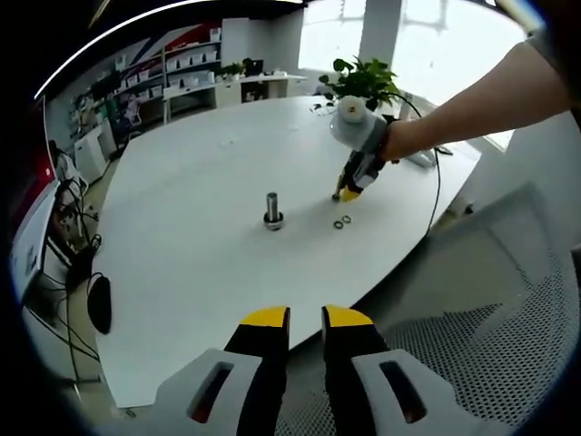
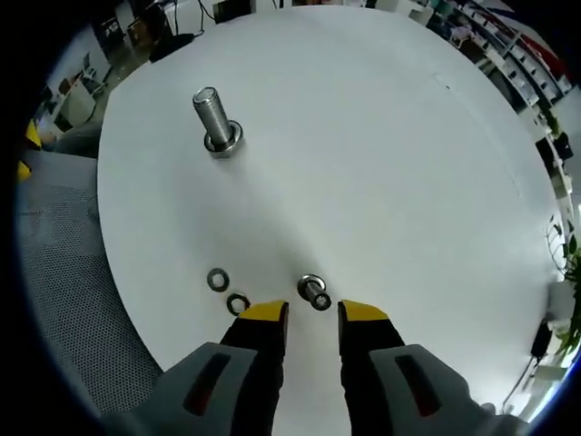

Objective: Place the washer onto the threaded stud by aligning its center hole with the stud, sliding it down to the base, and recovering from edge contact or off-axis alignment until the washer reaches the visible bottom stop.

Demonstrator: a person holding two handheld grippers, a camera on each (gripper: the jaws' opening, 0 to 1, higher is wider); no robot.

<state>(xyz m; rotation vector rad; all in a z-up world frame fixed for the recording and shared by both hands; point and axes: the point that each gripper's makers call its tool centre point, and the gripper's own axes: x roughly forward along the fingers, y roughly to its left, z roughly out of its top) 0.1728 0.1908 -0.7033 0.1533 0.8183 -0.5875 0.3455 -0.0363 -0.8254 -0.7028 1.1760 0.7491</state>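
- In the left gripper view, the two washers [image 1: 341, 222] are too small to make out their holes.
- The right gripper's [image 1: 346, 192] jaw tips blur together there.
- The plant [image 1: 365, 82] partly hides behind that gripper's body.

We count one table [image 2: 381, 163]. One tall stud [image 2: 214, 113] stands toward its far edge. Two loose washers lie by the near edge, one washer [image 2: 218, 280] just beside the second washer [image 2: 238, 302]. One short bolt [image 2: 315, 292] stands near them. Two grippers: left gripper [image 1: 306, 318], right gripper [image 2: 313, 313]. One plant [image 1: 363, 82] at the table's edge, one mesh chair [image 1: 508, 336].
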